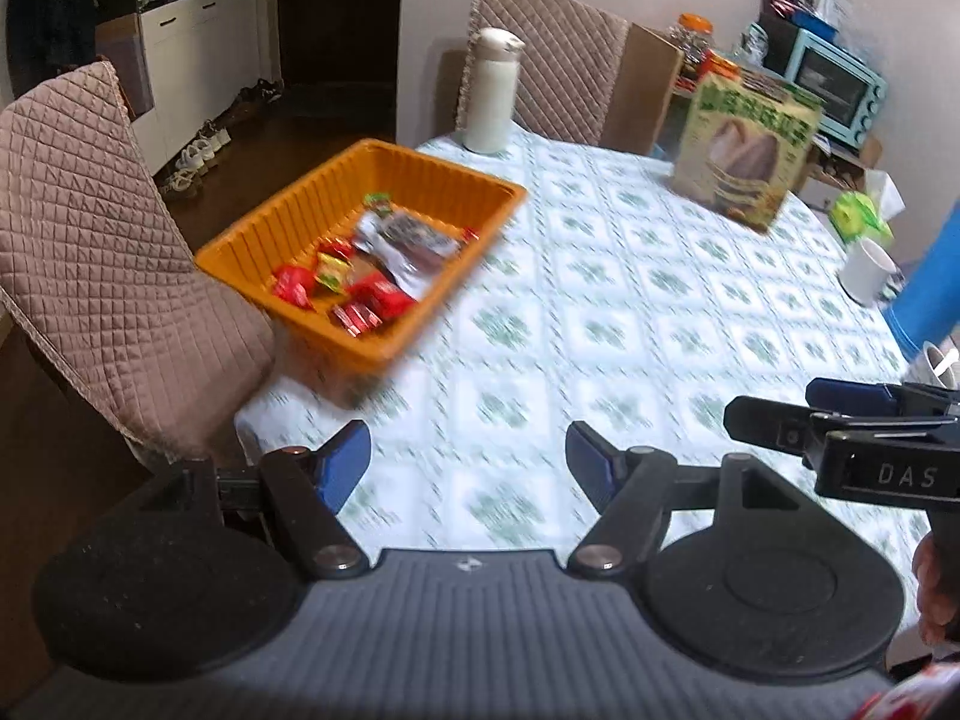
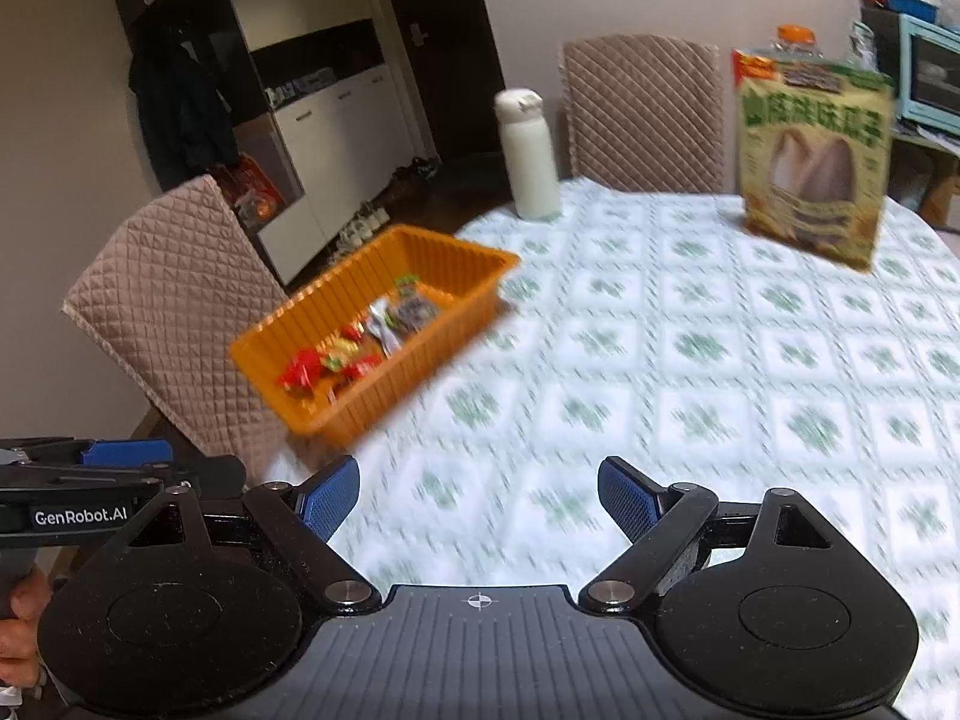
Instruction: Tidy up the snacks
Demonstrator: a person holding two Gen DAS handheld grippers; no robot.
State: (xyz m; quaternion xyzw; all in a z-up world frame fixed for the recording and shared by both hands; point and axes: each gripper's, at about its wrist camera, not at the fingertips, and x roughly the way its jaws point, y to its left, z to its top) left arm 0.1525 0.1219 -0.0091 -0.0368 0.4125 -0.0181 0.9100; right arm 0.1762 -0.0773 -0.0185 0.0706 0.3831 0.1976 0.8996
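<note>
1. Snacks (image 1: 360,276) lie in the orange basket (image 1: 288,210) at the worktop's near-left corner, close to the edge and beside a quilted chair (image 1: 102,228). Red wrappers sit at the near end, silver and dark packets toward the middle, one small green-topped packet farther back. I judge they are gathered there because the basket is the collecting container for this task.

2. The basket's ribbed walls stand higher than the packets, which keeps them from sliding out. No loose packet shows on the visible part of the patterned tablecloth (image 1: 600,330), so I judge the sorting to be far along or finished.

3. My left hand-held gripper (image 1: 468,468) is held over the bare cloth, short of the basket, its blue pads spread wide with nothing between them. This suits either a fresh reach or a completed release.

4. My right hand-held gripper (image 2: 480,501) is likewise spread wide and empty, level with the left one and just beside it. Each unit appears at the edge of the other's wrist view.

5. A large green snack bag (image 1: 744,150) stands upright at the far side of the worktop, well apart from the basket. I judge it too bulky for the basket's remaining space; whether it belongs to the task I cannot tell.

6. A white bottle (image 1: 492,90) stands at the far edge, in front of a second quilted chair. A white mug (image 1: 867,270) sits toward the right edge. Both are clear of the working zone.
</note>
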